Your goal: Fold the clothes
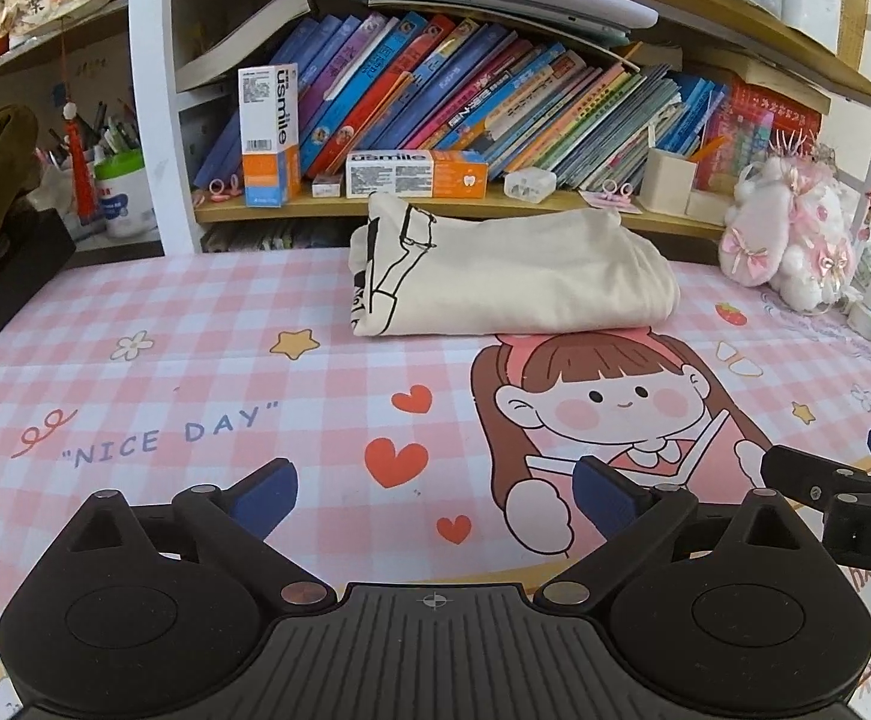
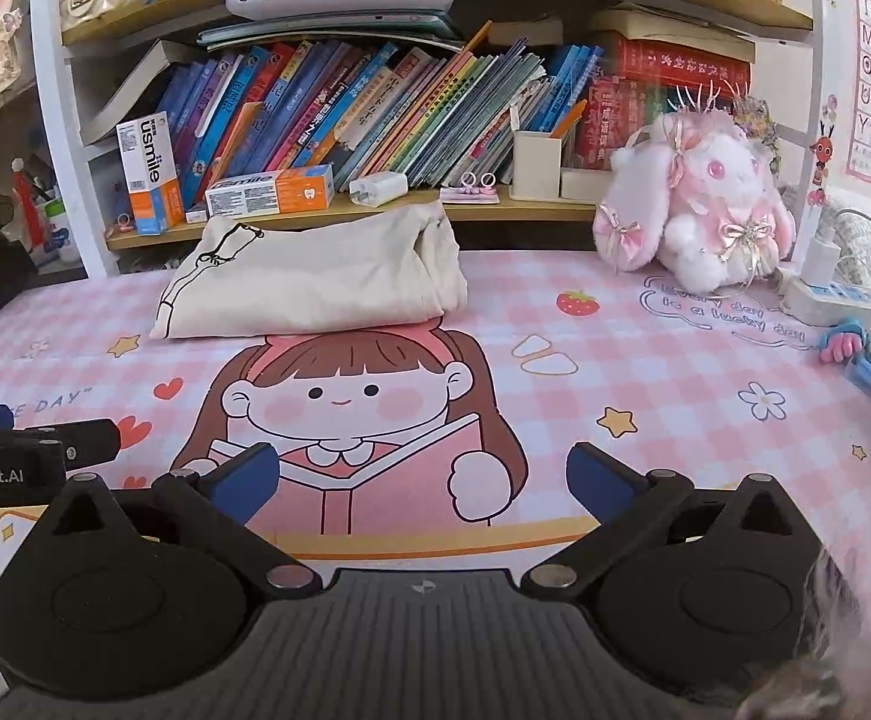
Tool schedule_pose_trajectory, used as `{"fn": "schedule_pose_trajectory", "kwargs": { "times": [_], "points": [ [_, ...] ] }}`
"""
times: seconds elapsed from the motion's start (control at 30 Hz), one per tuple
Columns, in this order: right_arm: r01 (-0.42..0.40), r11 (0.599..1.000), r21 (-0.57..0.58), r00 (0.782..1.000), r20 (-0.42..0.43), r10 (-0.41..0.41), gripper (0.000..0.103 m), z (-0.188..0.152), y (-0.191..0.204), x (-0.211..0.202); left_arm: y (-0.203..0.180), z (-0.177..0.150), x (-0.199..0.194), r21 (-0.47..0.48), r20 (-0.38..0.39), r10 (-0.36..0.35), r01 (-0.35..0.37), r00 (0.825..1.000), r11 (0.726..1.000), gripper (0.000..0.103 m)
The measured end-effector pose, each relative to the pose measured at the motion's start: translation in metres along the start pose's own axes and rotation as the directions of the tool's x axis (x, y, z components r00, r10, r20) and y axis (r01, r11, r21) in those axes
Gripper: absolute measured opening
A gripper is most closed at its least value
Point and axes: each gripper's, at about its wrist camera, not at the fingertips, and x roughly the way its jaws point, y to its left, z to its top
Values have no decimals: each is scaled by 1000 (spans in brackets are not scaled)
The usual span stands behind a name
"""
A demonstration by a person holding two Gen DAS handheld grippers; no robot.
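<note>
I hold two sets of jaws low over a desk covered with a pink checked mat (image 1: 135, 312) printed with a cartoon girl, hearts and the words "NICE DAY".

Toward the desk's left edge, my left jaws (image 1: 435, 495) stand wide apart with nothing between them, only bare mat beneath.

At the middle of the desk's back edge, just in front of a low wooden shelf (image 1: 327, 210), lies the cream garment (image 1: 513, 276). It is folded into a compact, rounded bundle, with a black line drawing showing on its left end. It sits well apart from both sets of jaws.

Nearer the front edge and to the right, my right jaws (image 2: 423, 480) also stand fully wide and empty, over the cartoon girl's open book.

At the back right corner sits a pink and white plush rabbit (image 2: 699, 222), with a power strip (image 2: 825, 297) beside it.

Judging by this, the folding looks essentially finished: the garment is bundled and set aside, and I see no other loose clothes on the desk. Little seems left beyond perhaps tidying the bundle's edges.
</note>
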Motion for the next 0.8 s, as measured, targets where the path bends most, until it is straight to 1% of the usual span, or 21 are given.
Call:
{"fn": "schedule_pose_trajectory", "kwargs": {
  "times": [0.8],
  "points": [
    [-4, 1000, -1, 1000, -8, 4, 103, 0, 4, 3, 3, -3, 4, -11, -25, -27, 27, 999, 1000, 100]
  ]
}}
